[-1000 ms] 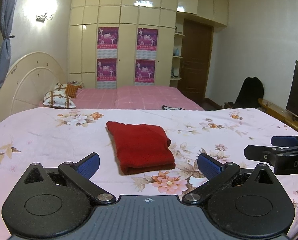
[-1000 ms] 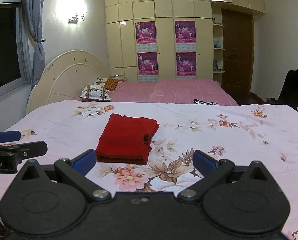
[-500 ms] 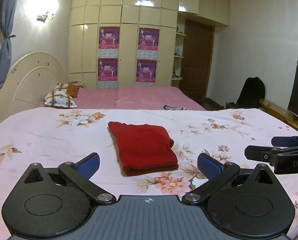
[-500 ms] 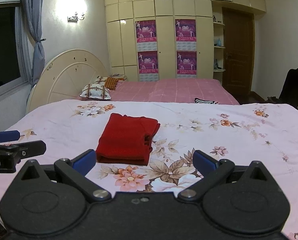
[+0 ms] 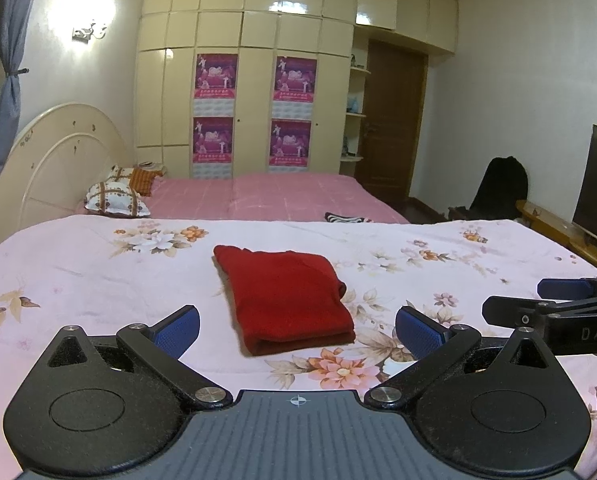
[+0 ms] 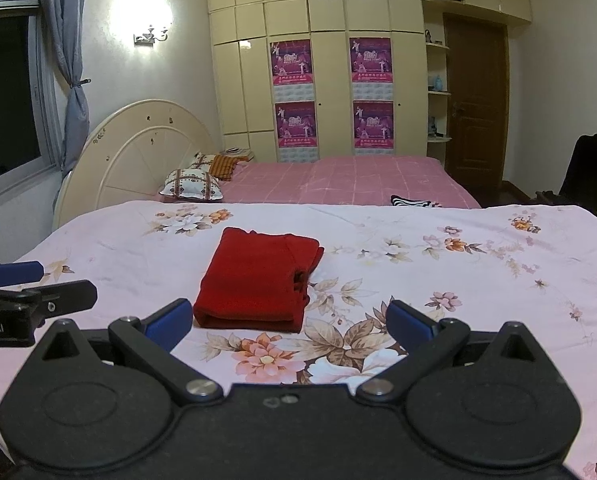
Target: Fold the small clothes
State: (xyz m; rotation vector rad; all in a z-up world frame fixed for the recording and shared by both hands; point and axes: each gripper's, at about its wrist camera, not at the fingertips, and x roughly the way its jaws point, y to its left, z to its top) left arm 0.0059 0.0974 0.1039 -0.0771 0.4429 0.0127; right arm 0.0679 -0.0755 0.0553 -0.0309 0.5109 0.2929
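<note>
- The right gripper (image 5: 554, 300) pokes into the left wrist view from the right edge, cut off by the frame, so only its two dark arms and a blue pad show there.
- Same story on the other side: the left gripper (image 6: 30, 284) enters the right wrist view from the left edge, its body cropped, part of a white label readable.
- A sliver of skin at the far right edge of the left wrist view is too cropped to make out.
- The red garment (image 5: 284, 298) lies folded into a thick rectangle on the floral bedspread (image 5: 98, 272), soft knit-looking cloth, the folded edge nearest the cameras (layered edges show at its right side in the right wrist view (image 6: 258, 282)).
- Left gripper (image 5: 296, 330): jaws spread wide, blue ribbed pads apart, nothing between them, the garment just beyond.
- Right gripper (image 6: 288, 320): jaws likewise spread, released, holding nothing, the garment ahead and slightly left.
- Far behind sit a pink checked bed (image 5: 282, 196), patterned pillows (image 5: 116, 200) and a glossy cream wardrobe (image 5: 254, 92).
- A small striped item (image 6: 412, 201) on the pink bed is half hidden behind the bedspread's far edge.
</note>
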